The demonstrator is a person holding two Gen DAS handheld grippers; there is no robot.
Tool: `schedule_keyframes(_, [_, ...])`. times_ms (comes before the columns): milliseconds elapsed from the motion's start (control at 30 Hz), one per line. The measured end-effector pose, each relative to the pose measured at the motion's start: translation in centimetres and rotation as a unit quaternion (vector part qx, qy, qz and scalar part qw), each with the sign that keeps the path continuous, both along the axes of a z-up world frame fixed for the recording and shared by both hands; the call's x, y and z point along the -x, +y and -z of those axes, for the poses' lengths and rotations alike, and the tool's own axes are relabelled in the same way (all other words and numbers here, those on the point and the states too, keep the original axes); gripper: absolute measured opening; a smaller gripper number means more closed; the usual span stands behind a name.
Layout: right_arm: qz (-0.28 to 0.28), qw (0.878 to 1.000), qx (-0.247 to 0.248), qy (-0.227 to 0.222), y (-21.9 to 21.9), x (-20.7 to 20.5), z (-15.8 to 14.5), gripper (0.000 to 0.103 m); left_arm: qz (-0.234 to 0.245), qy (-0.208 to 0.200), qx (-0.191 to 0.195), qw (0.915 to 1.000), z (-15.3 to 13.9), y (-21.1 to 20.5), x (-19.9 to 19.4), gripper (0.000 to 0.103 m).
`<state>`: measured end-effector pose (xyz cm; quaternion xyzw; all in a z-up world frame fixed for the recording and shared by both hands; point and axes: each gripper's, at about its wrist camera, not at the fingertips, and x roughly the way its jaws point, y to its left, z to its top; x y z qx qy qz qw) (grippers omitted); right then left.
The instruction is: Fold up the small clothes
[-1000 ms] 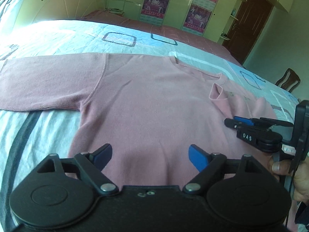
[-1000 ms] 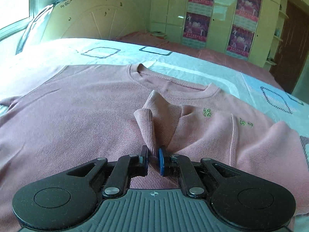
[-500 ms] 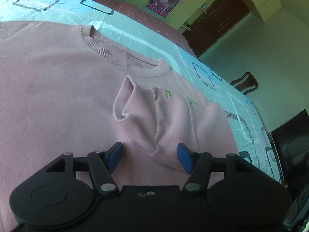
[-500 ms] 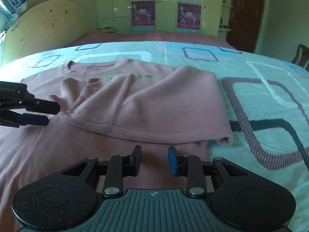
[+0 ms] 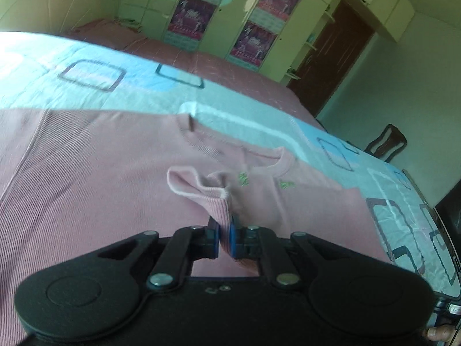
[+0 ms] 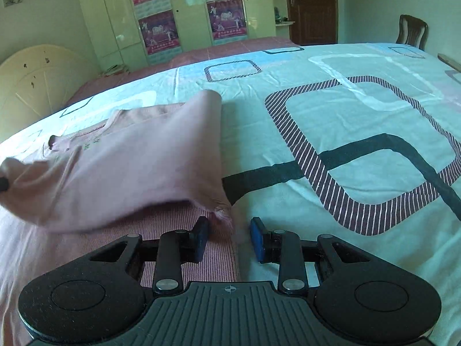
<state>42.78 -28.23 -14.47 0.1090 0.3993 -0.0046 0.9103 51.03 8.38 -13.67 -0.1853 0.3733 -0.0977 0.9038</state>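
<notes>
A pink sweater (image 5: 95,173) lies spread on the bed, its right sleeve folded across the chest. My left gripper (image 5: 224,238) is shut on the ribbed cuff (image 5: 222,204) of that folded sleeve and holds it slightly raised. In the right wrist view the folded sleeve (image 6: 138,170) lies over the body, and my right gripper (image 6: 229,238) is open around the sweater's lower right fold corner (image 6: 222,213), with the fabric between the pads. The tip of the left gripper (image 6: 3,184) shows at the left edge.
The bed sheet (image 6: 345,144) is pale blue with dark square patterns and stretches to the right of the sweater. A wardrobe with posters (image 5: 253,34) and a brown door (image 5: 331,57) stand behind the bed. A wooden chair (image 5: 386,142) is at the right.
My left gripper closed on the sleeve cuff, which it straddled open before. My right gripper moved right to the fold corner at the sweater's side and opened wider.
</notes>
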Motion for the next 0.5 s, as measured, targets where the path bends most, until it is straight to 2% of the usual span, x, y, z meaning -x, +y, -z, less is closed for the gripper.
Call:
schedule_keyframes(100, [-0.011,1.000,0.010,0.001,0.1,-0.1,-0.4,0.031,0.000,0.017,0.008,0.9998,1.3,0.5,0.8,0.006])
schedule_keyframes(167, [-0.032,0.999,0.035,-0.015,0.8,0.1,-0.9,0.031,-0.005,0.013,0.014,0.9998,1.5,0.6,1.3,0.010])
schedule_keyframes(233, [-0.042,0.997,0.057,-0.012,1.2,-0.2,-0.9,0.031,-0.005,0.011,0.029,0.9995,1.7,1.1,1.3,0.032])
schedule_keyframes(333, [-0.034,0.998,0.054,0.003,0.7,-0.7,-0.5,0.031,0.000,0.006,0.038,0.9992,1.9,1.1,0.4,0.045])
schedule_keyframes(467, [-0.035,0.998,0.056,0.001,0.6,-0.7,-0.1,0.028,0.000,0.004,0.043,0.9990,2.3,1.0,-1.5,0.044])
schedule_keyframes(500, [-0.035,0.998,0.058,-0.001,0.7,-0.7,0.0,0.028,-0.001,0.006,0.053,0.9986,2.5,1.2,-2.0,0.037])
